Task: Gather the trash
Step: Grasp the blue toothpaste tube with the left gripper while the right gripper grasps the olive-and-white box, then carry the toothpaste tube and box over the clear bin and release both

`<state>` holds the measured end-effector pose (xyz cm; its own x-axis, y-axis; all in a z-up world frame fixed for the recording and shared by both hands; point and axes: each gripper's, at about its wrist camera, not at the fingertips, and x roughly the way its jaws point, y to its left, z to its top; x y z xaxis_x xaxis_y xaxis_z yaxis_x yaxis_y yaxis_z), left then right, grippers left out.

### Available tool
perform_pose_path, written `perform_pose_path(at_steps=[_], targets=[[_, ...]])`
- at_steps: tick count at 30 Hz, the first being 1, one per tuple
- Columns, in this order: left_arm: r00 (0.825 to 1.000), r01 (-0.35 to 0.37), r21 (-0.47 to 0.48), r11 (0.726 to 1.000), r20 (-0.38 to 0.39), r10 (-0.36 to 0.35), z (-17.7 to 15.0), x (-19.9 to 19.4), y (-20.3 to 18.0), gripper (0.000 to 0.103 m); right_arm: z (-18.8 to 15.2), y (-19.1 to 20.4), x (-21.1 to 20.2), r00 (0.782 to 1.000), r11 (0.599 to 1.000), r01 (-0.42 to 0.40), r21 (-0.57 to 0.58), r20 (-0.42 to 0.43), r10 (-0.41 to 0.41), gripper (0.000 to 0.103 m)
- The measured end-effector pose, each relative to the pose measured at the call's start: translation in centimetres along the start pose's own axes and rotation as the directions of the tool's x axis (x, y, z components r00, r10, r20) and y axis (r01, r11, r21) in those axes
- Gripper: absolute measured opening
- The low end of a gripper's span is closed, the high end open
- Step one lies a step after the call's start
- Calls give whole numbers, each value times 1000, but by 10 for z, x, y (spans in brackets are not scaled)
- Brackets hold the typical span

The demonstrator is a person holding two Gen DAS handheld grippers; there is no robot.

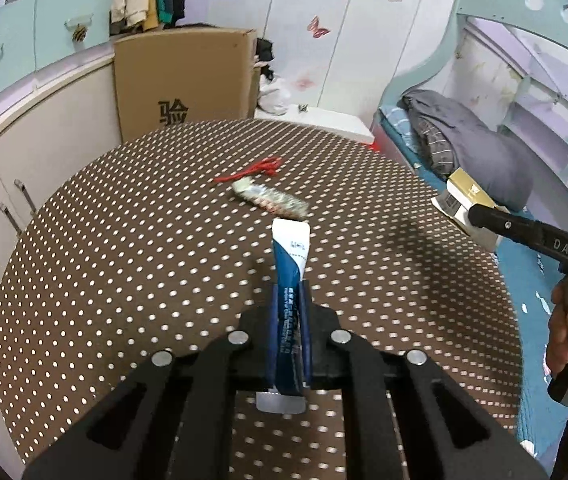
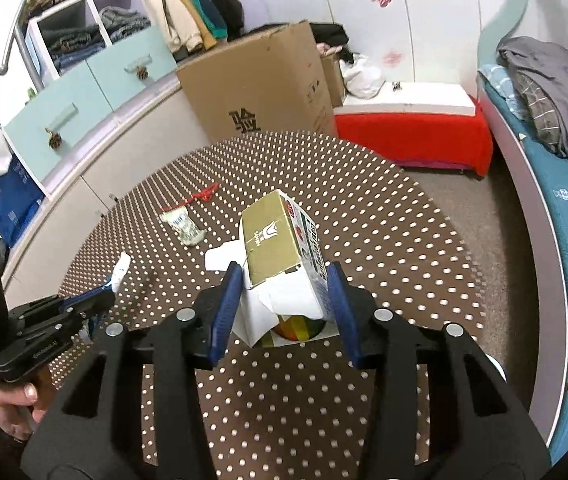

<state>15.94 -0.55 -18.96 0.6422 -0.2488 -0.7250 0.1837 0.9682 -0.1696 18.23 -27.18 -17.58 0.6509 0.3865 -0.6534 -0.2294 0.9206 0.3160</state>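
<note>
Item one: my left gripper [image 1: 288, 300] clamps a blue-and-white tube [image 1: 290, 256], lifted. Item two: my right gripper [image 2: 284, 292] pinches a torn gold carton [image 2: 279, 240]. Outstanding on the dotted table [image 1: 123, 240], far side: crumpled wrapper [image 1: 269, 198], red string [image 1: 259, 168] (no bin visible).

A cardboard box [image 2: 259, 88] stands beyond the desk's [image 2: 364, 400] far edge, beside pale-blue drawers [image 2: 83, 92] — clothes [image 2: 187, 8] hang above. A bed [image 2: 564, 200] with grey bedding [image 2: 552, 80] runs along the right edge.
</note>
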Motion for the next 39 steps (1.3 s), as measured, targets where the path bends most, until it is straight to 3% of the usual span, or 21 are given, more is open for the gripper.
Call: perform_pose_path(at_steps=[12, 22, 31, 39], targets=[[990, 102, 112, 988, 86, -112, 36, -28, -72, 9, 13, -18, -81, 988, 999, 40, 15, 149, -41, 44], [965, 197, 225, 954, 126, -229, 63, -40, -146, 9, 10, -75, -144, 958, 985, 109, 131, 251, -140, 44], [952, 259, 291, 921, 83, -294, 65, -26, -201, 9, -24, -156, -163, 939, 928, 199, 315, 209, -272, 44], [949, 287, 329, 900, 33, -314, 62, -6, -237, 9, -62, -213, -147, 942, 868, 231, 440, 123, -313, 44]])
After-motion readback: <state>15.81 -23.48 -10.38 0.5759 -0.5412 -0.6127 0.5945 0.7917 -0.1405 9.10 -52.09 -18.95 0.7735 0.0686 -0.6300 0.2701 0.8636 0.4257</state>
